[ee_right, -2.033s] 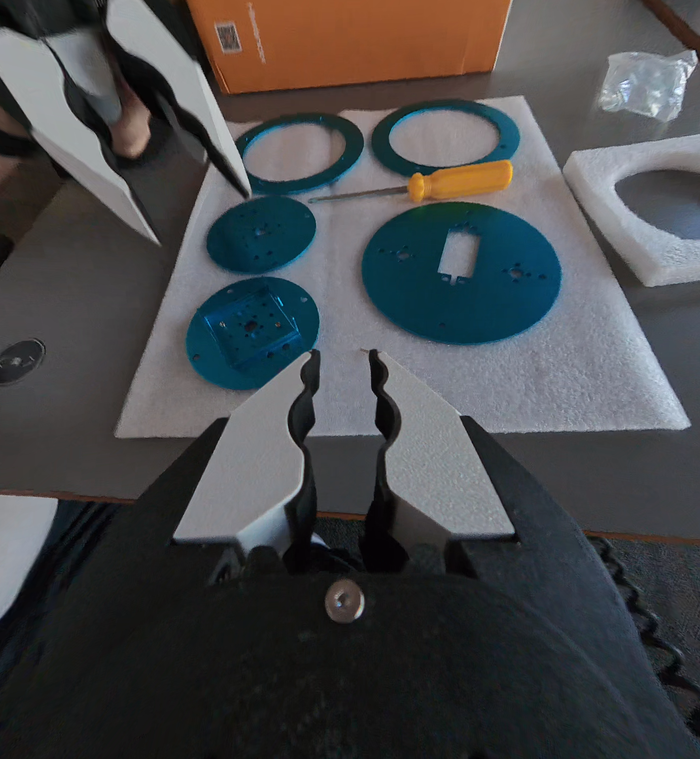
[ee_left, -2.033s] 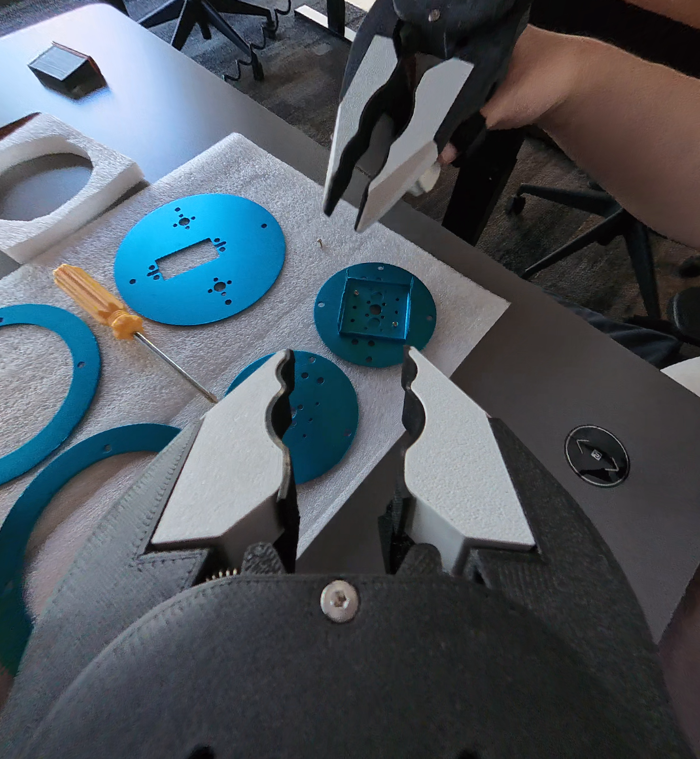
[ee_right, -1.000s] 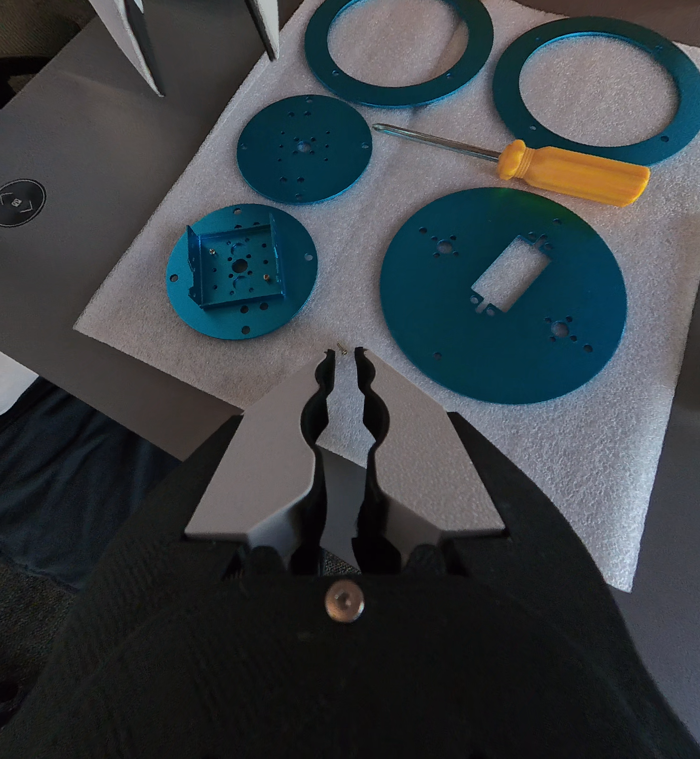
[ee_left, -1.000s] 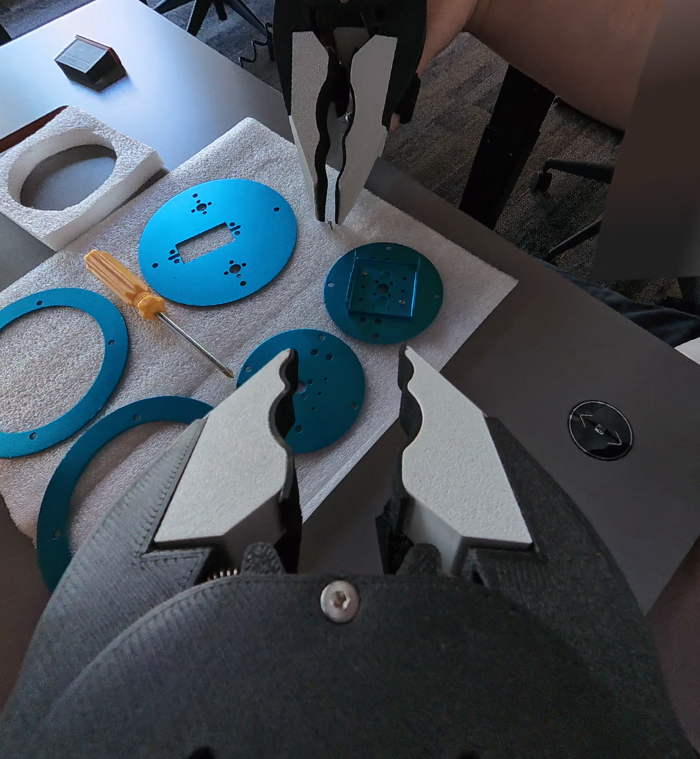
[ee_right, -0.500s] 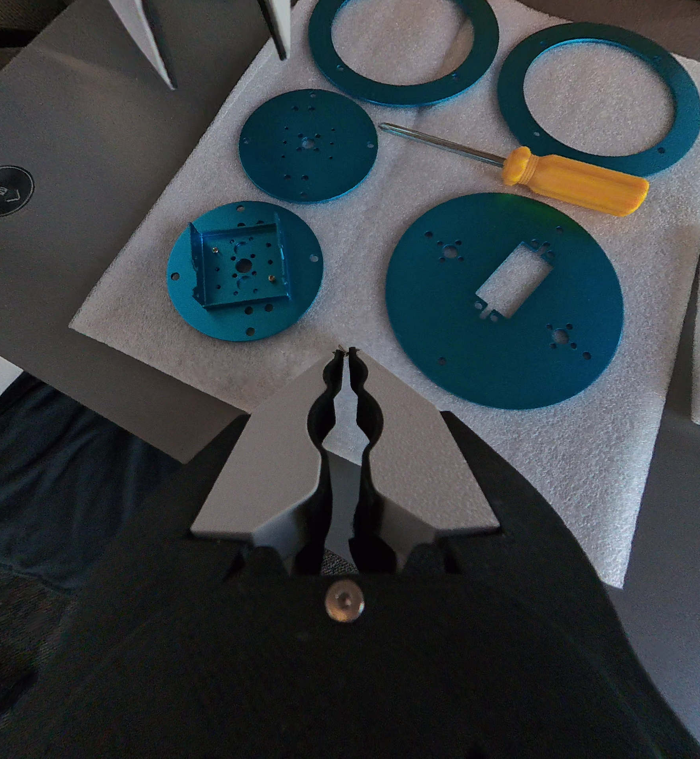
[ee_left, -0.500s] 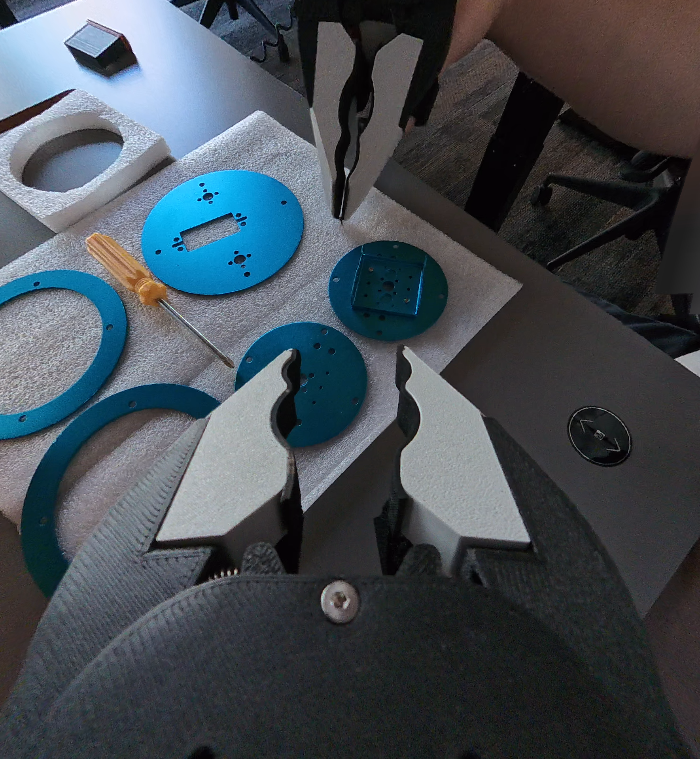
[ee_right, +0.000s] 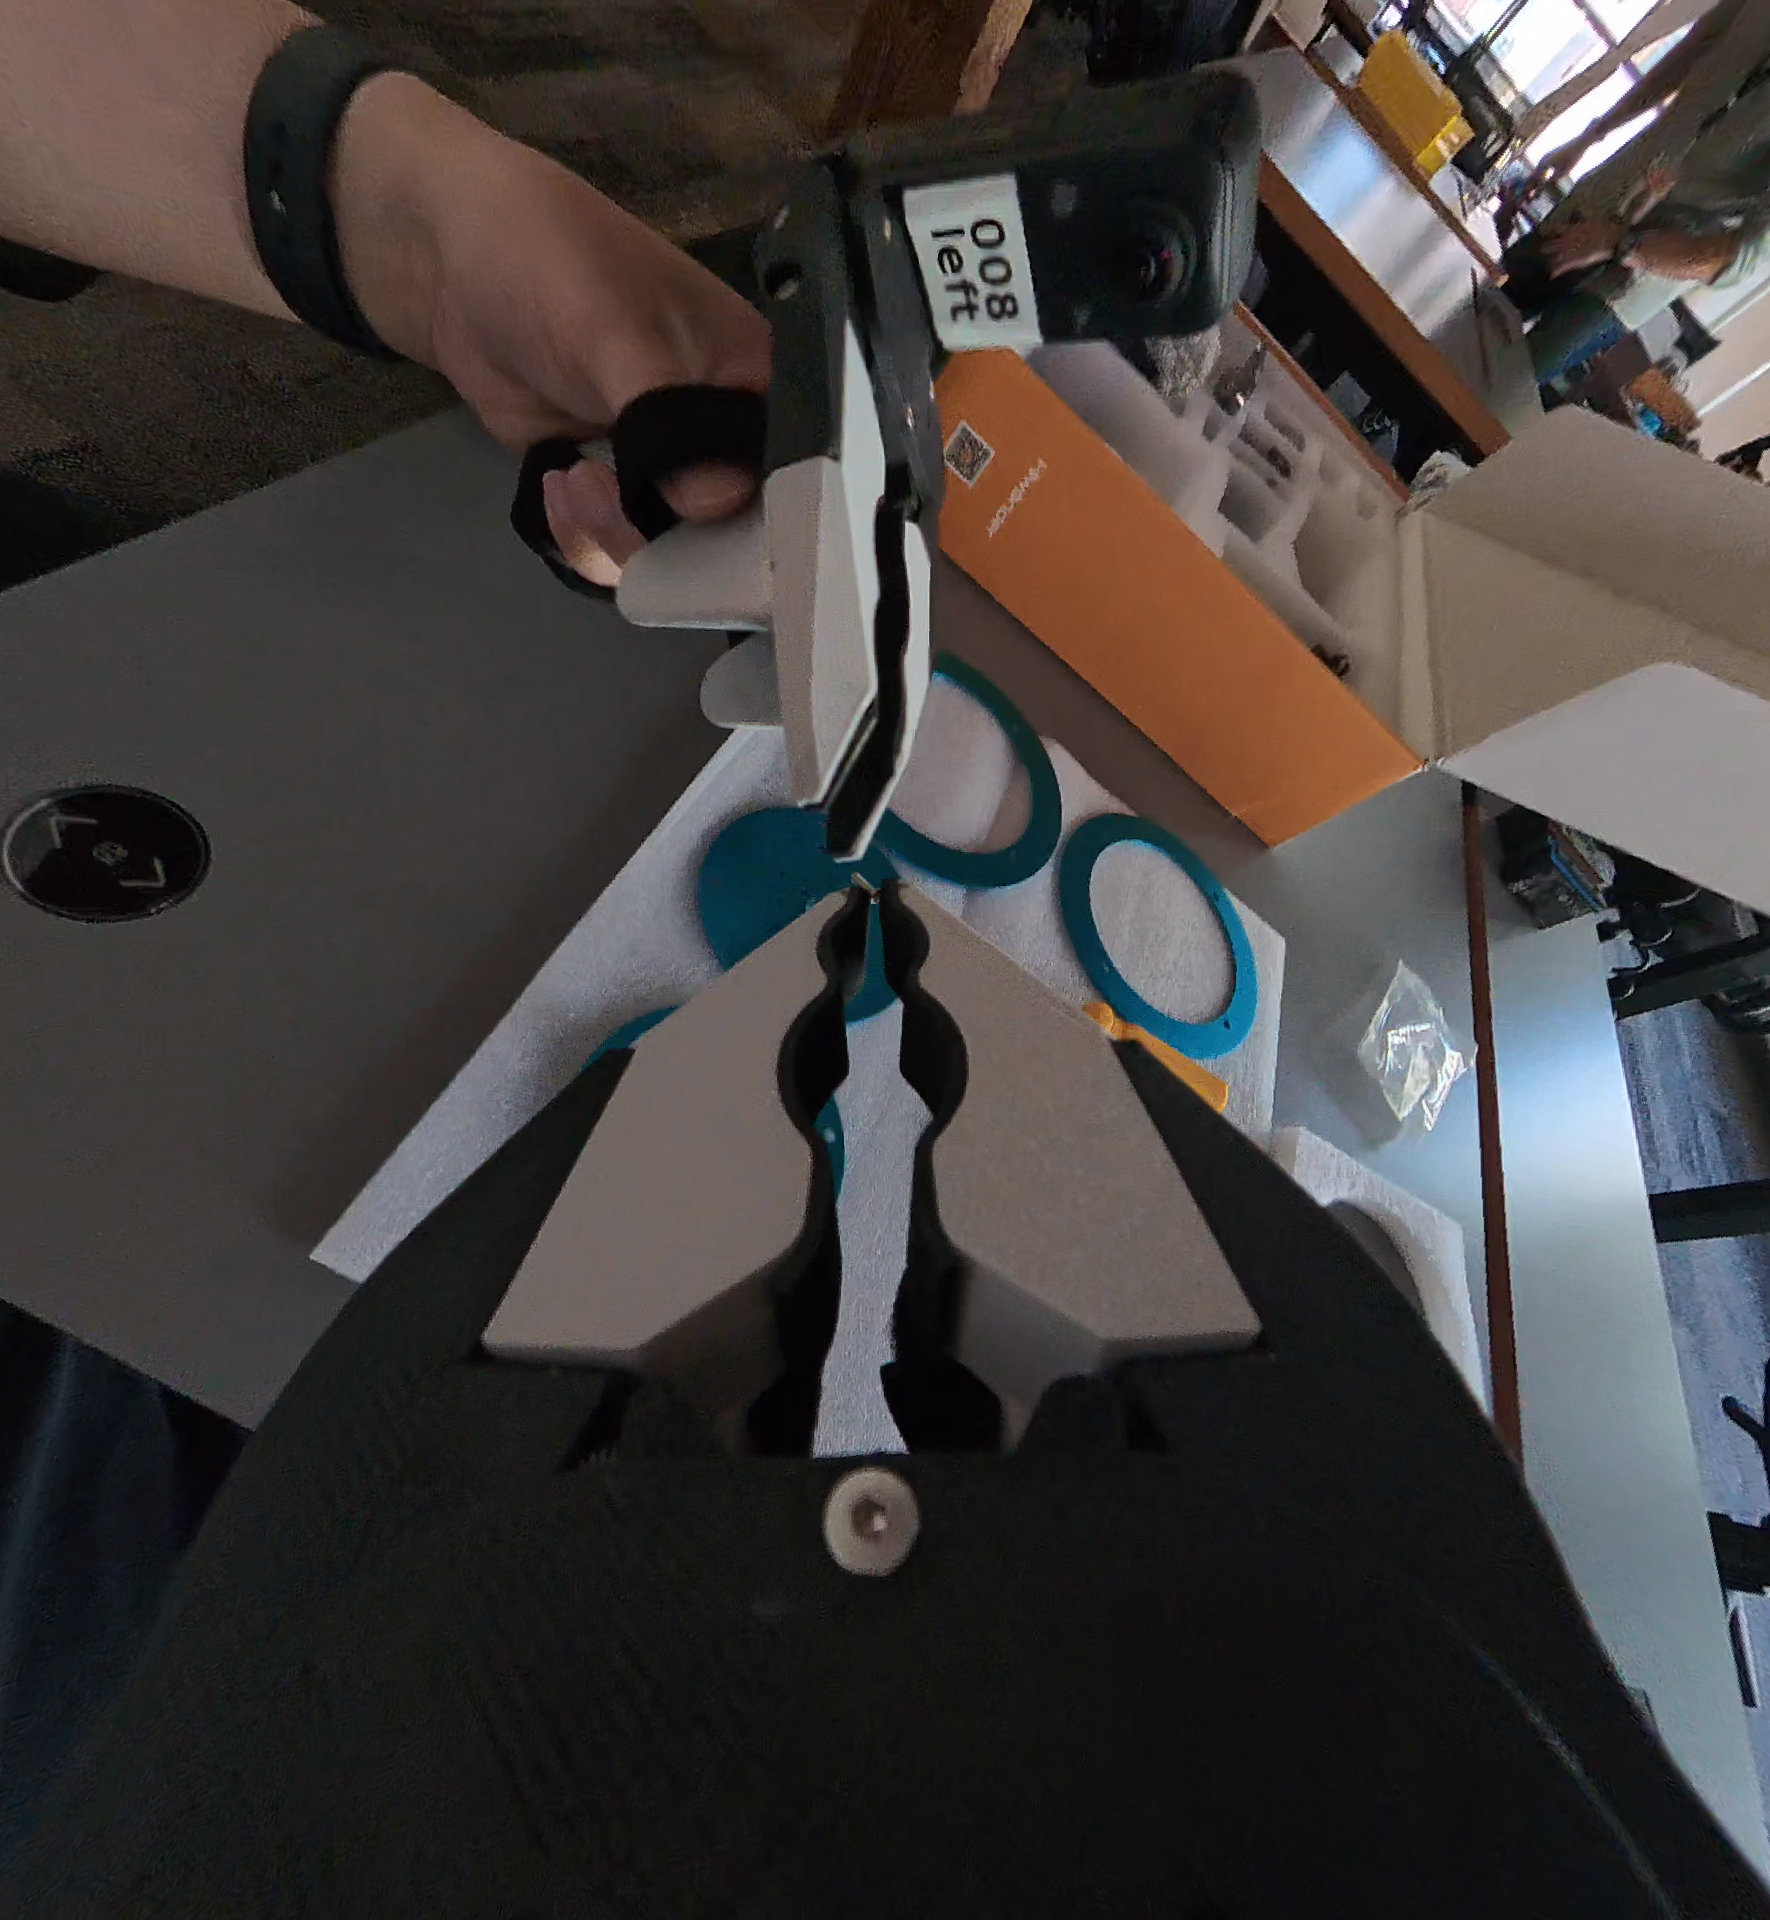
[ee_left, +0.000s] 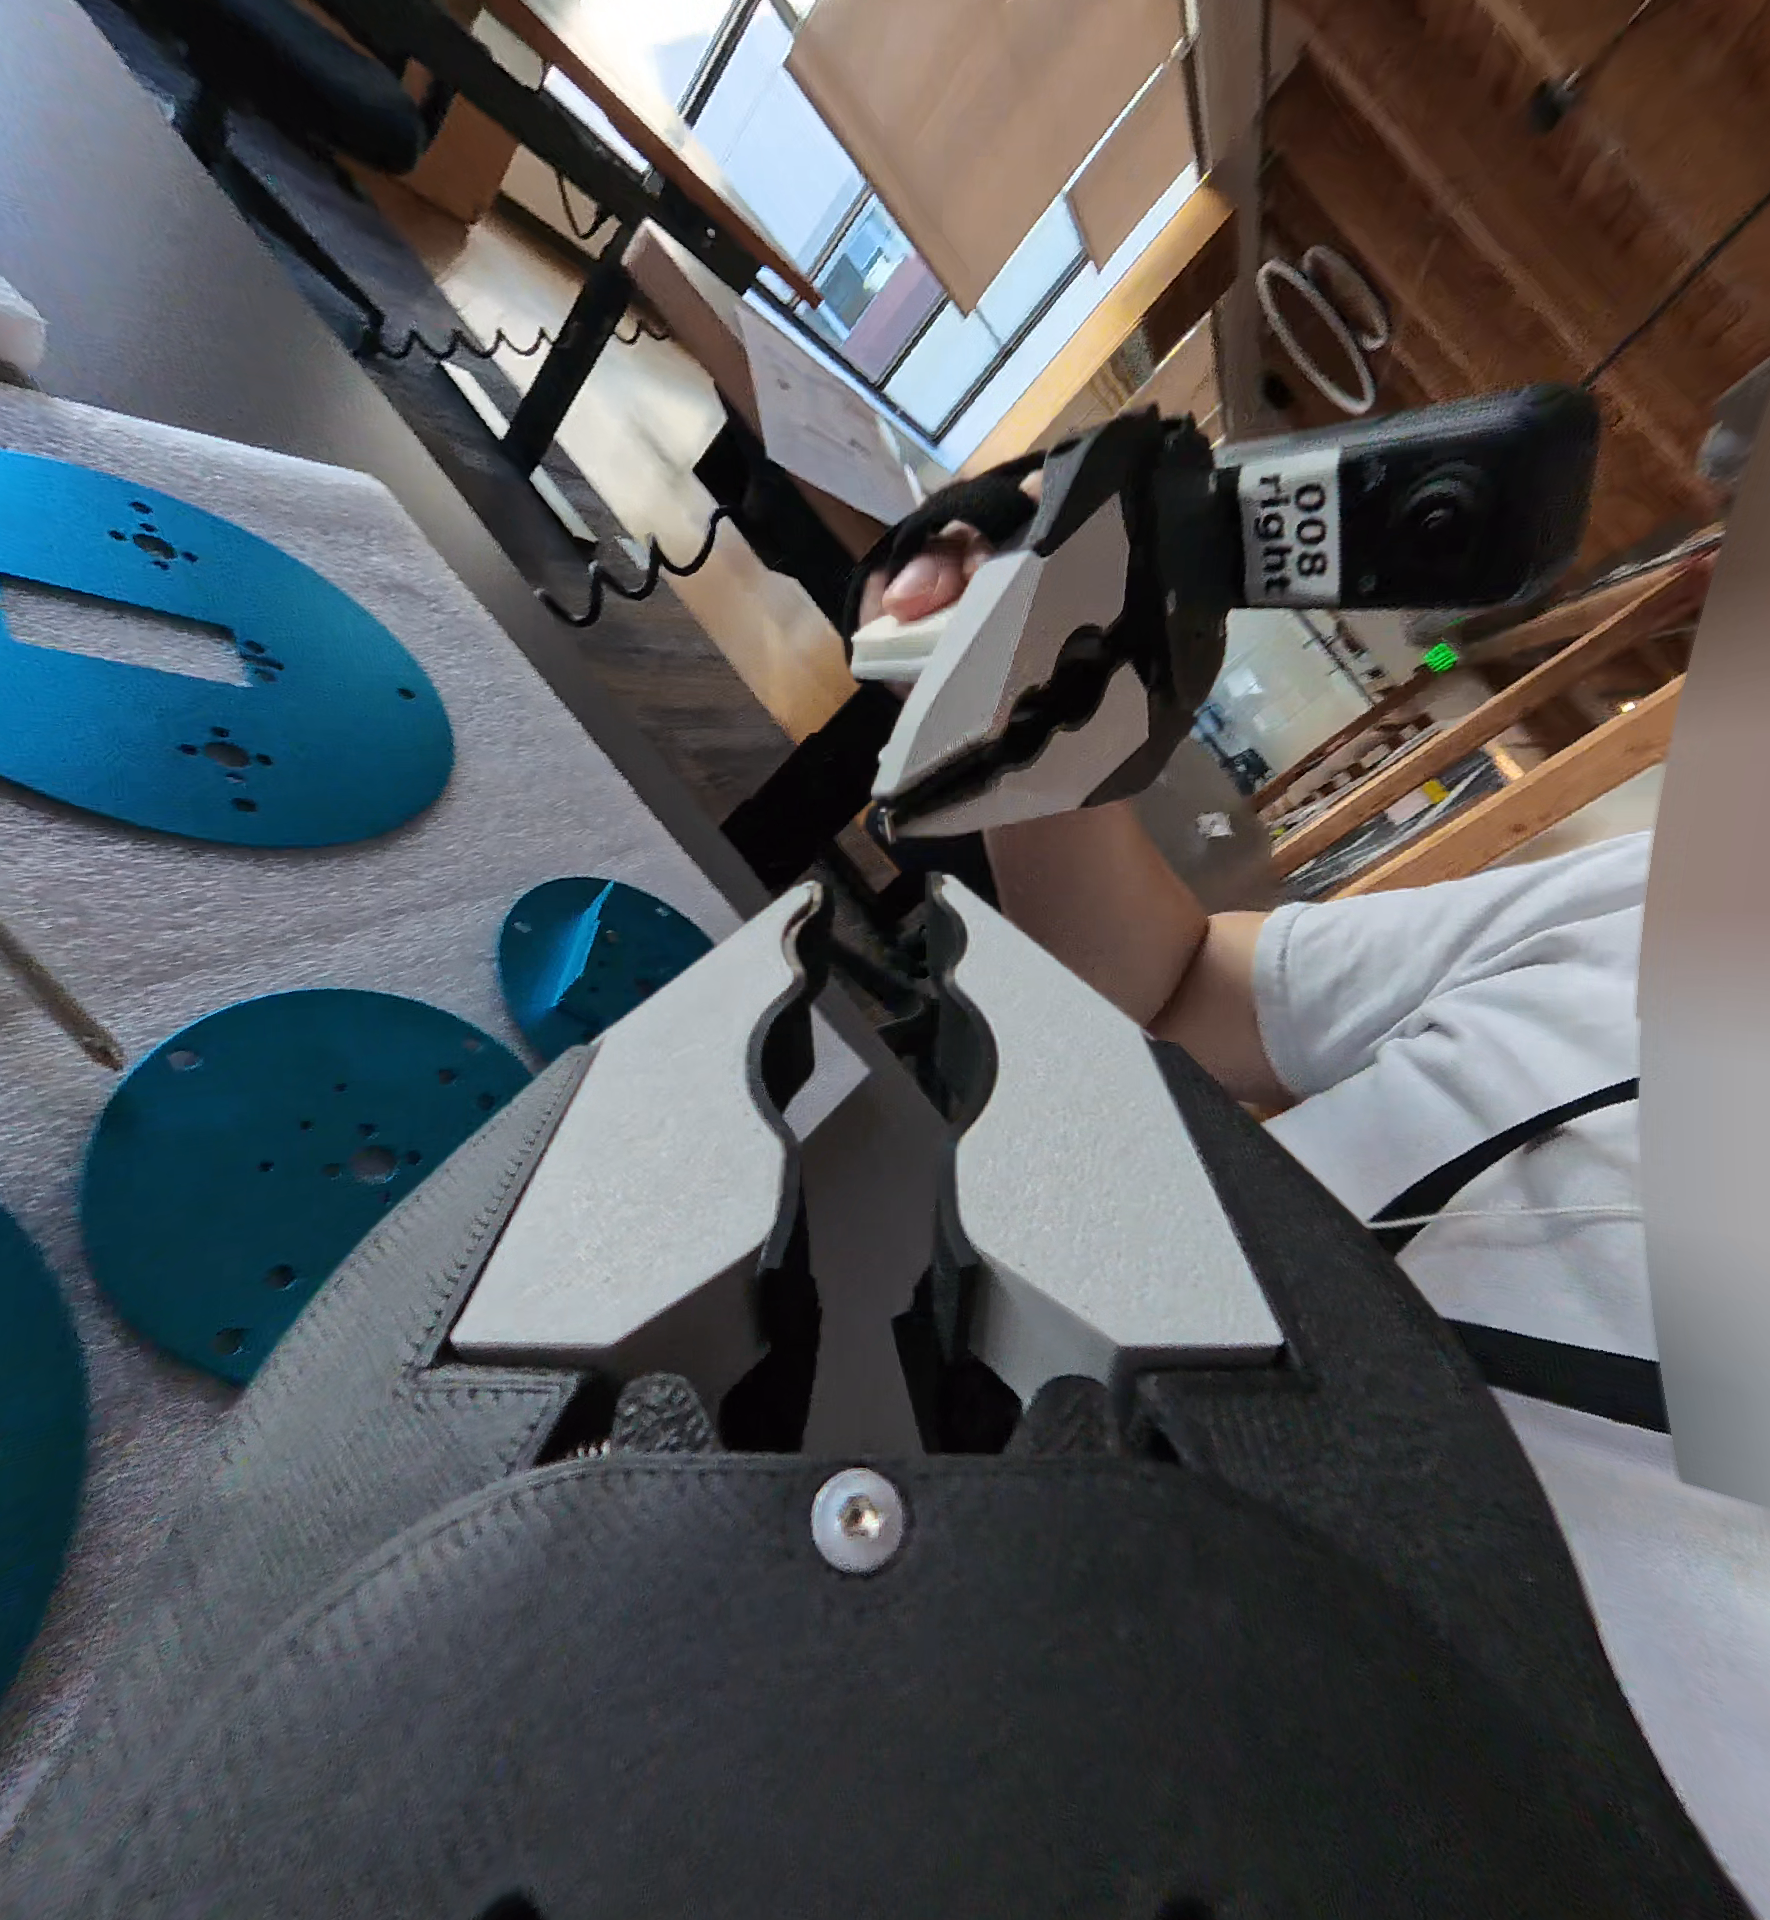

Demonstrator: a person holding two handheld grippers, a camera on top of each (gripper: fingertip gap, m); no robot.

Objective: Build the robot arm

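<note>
We have lifted both tools clear of the white foam sheet (ee_right: 590, 997) since half a second ago, when the right gripper (ee_right: 868, 902) was still low over the sheet beside the small blue disc with the square bracket (ee_left: 590, 961). Now its jaws are pinched nearly together on a tiny screw (ee_right: 865, 886), held at the very tips above the sheet. The left gripper (ee_left: 873, 896) has tilted up from the sheet to face it; its jaws stand a little apart and hold nothing, with their tips just beside the screw (not touching, as far as we can tell). On the sheet remain the large blue disc (ee_left: 143, 655), the plain small disc (ee_left: 289, 1164), two blue rings (ee_right: 1156, 951) and the yellow screwdriver (ee_right: 1187, 1075). An orange box (ee_right: 1151, 613) lies beyond the sheet.
</note>
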